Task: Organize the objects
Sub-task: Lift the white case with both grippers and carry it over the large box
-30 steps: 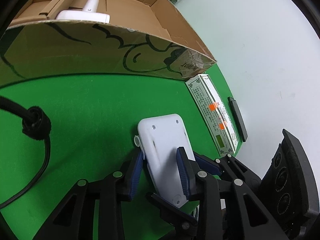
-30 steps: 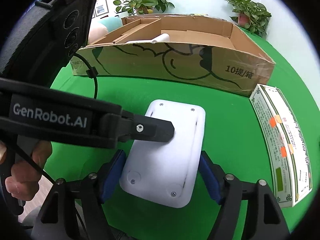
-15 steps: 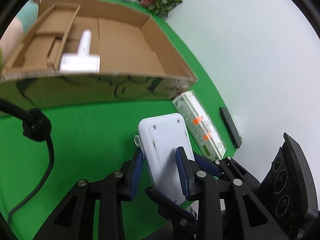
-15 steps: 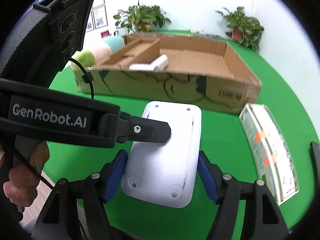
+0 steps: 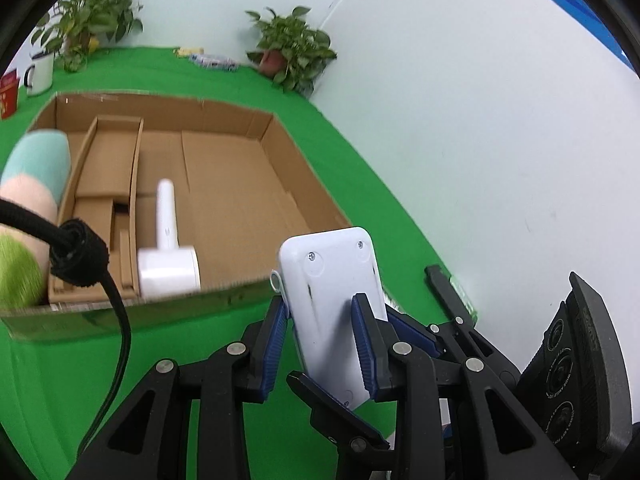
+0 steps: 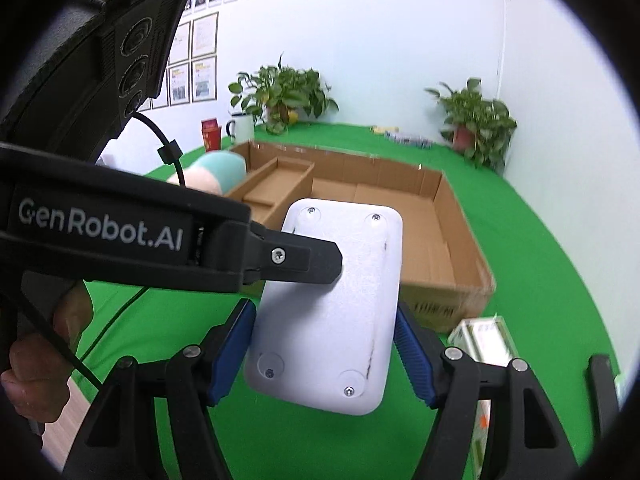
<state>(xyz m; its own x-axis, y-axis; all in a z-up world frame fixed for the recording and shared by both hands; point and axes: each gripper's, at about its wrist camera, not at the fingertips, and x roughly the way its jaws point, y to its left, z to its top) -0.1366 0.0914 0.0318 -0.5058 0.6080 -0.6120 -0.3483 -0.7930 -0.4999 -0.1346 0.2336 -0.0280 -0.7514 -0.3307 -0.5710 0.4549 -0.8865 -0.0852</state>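
A flat white plastic device (image 5: 334, 304) with screws in its back is held in the air by both grippers. My left gripper (image 5: 322, 320) is shut on its faces; my right gripper (image 6: 324, 344) is shut on its long edges (image 6: 332, 304). The left gripper's finger (image 6: 296, 260) lies across the device in the right wrist view. Beyond it lies an open cardboard box (image 5: 240, 184) holding a white handled tool (image 5: 166, 248); the box also shows in the right wrist view (image 6: 440, 240).
A pastel plush roll (image 5: 32, 200) leans at the box's left end. A green-and-white carton (image 6: 480, 340) and a black bar (image 5: 444, 292) lie on the green cloth to the right. Potted plants (image 5: 292, 52), a mug (image 5: 40, 74) stand at the back.
Both grippers have lifted the white device off the green cloth and up, so the box's inside now shows from above. The grip on the device is unchanged.
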